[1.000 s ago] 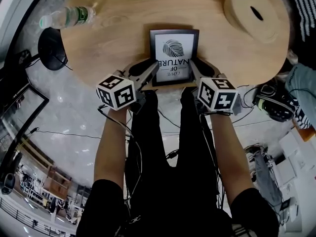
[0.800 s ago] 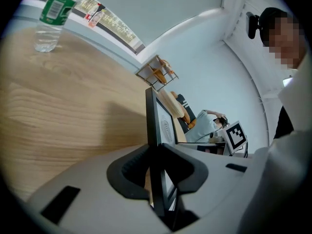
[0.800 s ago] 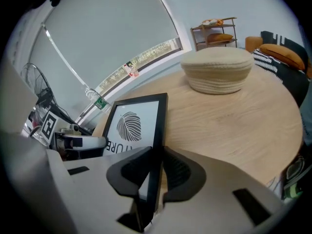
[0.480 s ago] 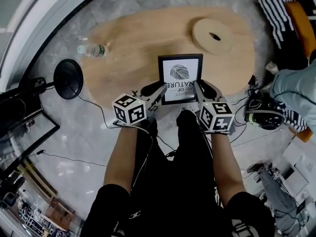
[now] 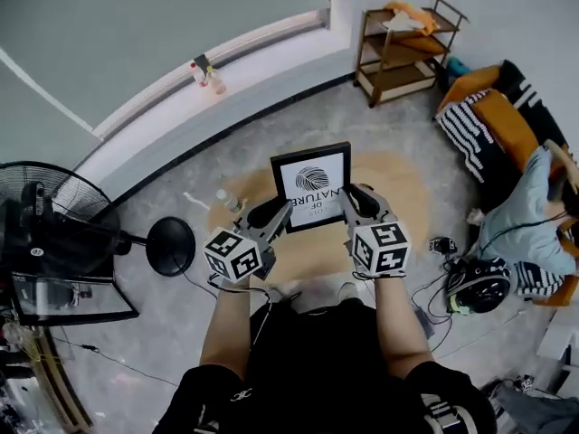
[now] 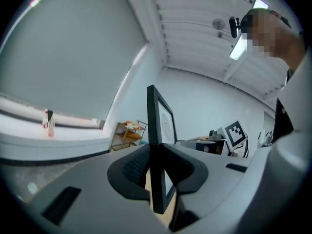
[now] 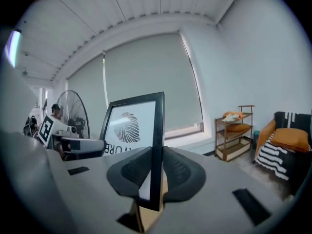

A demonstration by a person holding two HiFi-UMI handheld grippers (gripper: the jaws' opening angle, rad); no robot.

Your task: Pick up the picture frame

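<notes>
**Head view:** picture frame (image 5: pixel 312 186) in the air, print facing cam, well above round wooden table (image 5: pixel 404 191). Pick-up looks done, judging by that gap; nothing seems left but holding. Left gripper (image 5: pixel 274 213) is at frame's left edge, right gripper (image 5: pixel 351 204) at its right edge. Table mostly covered by frame & grippers.

**Left gripper view:** jaws clamped on frame's side edge. Frame seen edge-on, print too foreshortened to read. Table out of shot.

**Right gripper view:** jaws pinched on opposite edge, print partly visible. Frame's back hidden. Tan bit below pads can't be identified.
</notes>
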